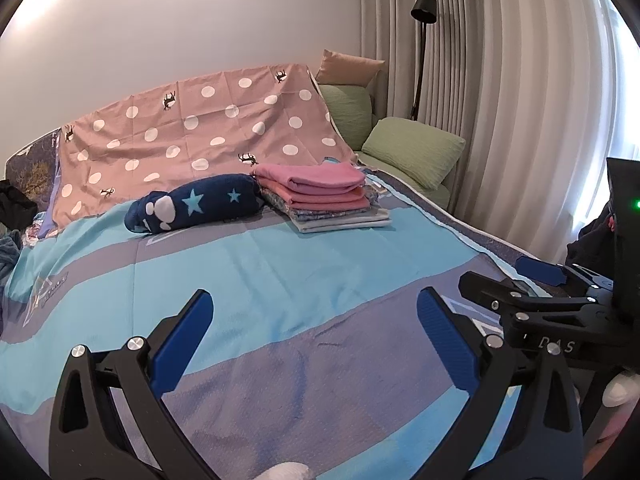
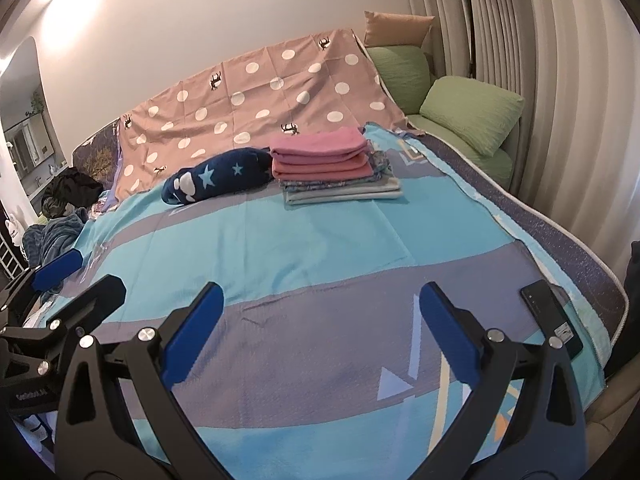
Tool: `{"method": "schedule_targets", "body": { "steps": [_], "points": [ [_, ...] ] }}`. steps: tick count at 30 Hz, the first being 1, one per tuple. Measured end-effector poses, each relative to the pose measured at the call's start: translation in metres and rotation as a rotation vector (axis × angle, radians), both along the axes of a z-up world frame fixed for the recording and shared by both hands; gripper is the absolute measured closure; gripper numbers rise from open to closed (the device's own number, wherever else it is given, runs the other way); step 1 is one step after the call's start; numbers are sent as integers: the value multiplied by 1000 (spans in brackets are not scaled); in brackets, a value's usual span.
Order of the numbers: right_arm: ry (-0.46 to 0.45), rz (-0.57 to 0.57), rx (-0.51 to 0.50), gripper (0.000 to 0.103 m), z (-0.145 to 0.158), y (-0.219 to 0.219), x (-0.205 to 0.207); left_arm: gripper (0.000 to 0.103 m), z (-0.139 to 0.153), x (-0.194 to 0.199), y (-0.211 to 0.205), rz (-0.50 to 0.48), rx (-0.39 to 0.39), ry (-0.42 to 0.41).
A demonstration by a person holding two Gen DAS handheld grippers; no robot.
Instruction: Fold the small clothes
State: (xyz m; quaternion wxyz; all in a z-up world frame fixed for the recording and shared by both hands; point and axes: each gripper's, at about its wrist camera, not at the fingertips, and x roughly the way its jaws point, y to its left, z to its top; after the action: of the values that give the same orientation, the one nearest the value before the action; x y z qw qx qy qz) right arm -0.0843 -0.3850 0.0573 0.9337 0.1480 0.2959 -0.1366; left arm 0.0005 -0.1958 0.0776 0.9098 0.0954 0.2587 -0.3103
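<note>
A stack of folded small clothes (image 1: 326, 196) (image 2: 332, 164), pink on top and grey-blue below, rests at the far side of the bed. Beside it on the left lies a rolled navy piece with light stars (image 1: 196, 208) (image 2: 218, 176). My left gripper (image 1: 314, 308) hovers open over the blue and grey bedspread (image 1: 260, 272), nothing between its blue pads. My right gripper (image 2: 320, 300) is likewise open and empty above the same bedspread (image 2: 280, 248). Each gripper shows at the edge of the other's view: the right one (image 1: 536, 280), the left one (image 2: 76, 272).
A pink dotted sheet (image 1: 200, 128) drapes the headboard. Green pillows (image 1: 412, 148) and a tan cushion sit at the far right, by curtains and a black floor lamp (image 1: 422, 12). A dark phone (image 2: 554, 318) lies near the bed's right edge. Dark clothes (image 2: 70, 192) are heaped at the left.
</note>
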Motion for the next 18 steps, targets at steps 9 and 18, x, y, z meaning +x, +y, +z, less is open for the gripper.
{"method": "schedule_targets", "body": {
  "steps": [9,18],
  "points": [
    [10,2,-5,3,-3,0,5,1,-5,8,0,11,0,16],
    [14,2,-3,3,-5,-2,5,1,-6,10,-2,11,0,20]
  ]
}}
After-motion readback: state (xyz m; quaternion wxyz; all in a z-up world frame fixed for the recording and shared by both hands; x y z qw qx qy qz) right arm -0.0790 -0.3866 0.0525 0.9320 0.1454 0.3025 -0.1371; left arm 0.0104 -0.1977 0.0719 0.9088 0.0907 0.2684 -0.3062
